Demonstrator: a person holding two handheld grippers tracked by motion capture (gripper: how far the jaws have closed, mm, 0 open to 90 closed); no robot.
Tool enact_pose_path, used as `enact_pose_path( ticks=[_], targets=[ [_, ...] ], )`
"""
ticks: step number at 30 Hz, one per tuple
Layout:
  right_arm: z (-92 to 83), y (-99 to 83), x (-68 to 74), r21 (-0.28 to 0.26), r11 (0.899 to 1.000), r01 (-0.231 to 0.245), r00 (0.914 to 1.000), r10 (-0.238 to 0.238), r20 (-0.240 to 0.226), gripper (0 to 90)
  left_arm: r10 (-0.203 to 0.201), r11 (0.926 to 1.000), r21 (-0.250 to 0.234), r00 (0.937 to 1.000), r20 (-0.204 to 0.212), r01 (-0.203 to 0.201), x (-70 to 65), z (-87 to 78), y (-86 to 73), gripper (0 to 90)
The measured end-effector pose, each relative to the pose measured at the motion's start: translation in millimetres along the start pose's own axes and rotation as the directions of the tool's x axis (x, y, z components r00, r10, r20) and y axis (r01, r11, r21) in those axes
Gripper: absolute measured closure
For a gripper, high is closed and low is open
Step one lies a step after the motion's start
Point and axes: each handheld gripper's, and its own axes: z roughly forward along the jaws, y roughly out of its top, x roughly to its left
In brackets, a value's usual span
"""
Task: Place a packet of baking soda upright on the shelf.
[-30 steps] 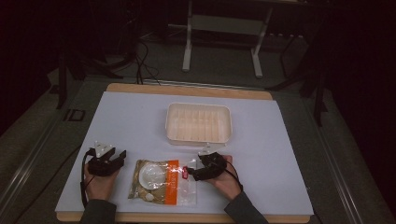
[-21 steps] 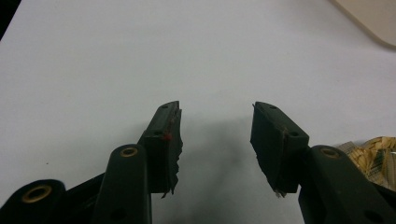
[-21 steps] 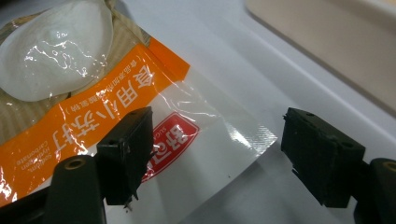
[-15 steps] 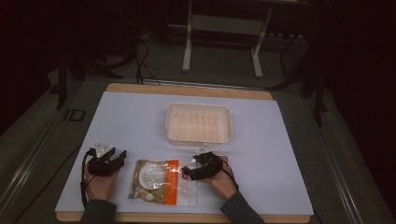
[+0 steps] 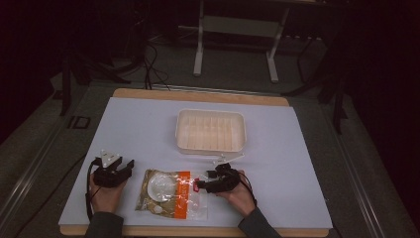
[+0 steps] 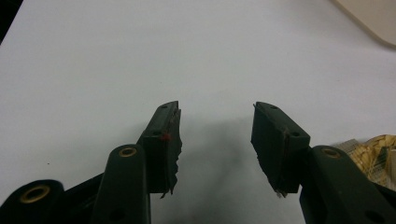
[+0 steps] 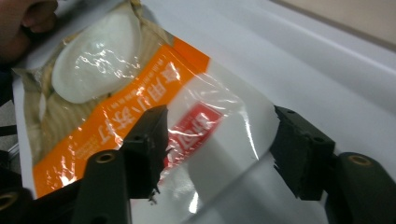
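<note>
Packet (image 5: 171, 194) of noodles lies flat on the counter (image 5: 129, 124) between both hands, long axis left-right. Its clear end sits between the right gripper (image 7: 217, 149) fingers (image 7: 144, 140), which have just been closing but aren't pinching yet. The left gripper (image 6: 215, 140) rests open, empty, just left.

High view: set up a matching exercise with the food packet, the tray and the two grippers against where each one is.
Things:
1. food packet
2. tray
3. left gripper
4. right gripper

Places:
A. at the packet's clear end, jaws astride it
B. middle of the table, far from the hands
C. flat between the two hands
D. over bare table, nothing between its jaws

Pairs: 1-C, 2-B, 3-D, 4-A
</note>
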Motion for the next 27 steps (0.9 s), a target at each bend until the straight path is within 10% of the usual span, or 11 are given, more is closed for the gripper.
enact_pose_path(
  ticks=[27],
  targets=[
    [2.6, -6.3, 21.2, 0.053, 0.999, 0.009, 0.9972, -0.005, -0.075, 48.4, 0.007, 1.0000, 0.000, 1.0000, -0.001, -0.007, -0.4, -0.1, 0.2, 51.4]
  ],
)
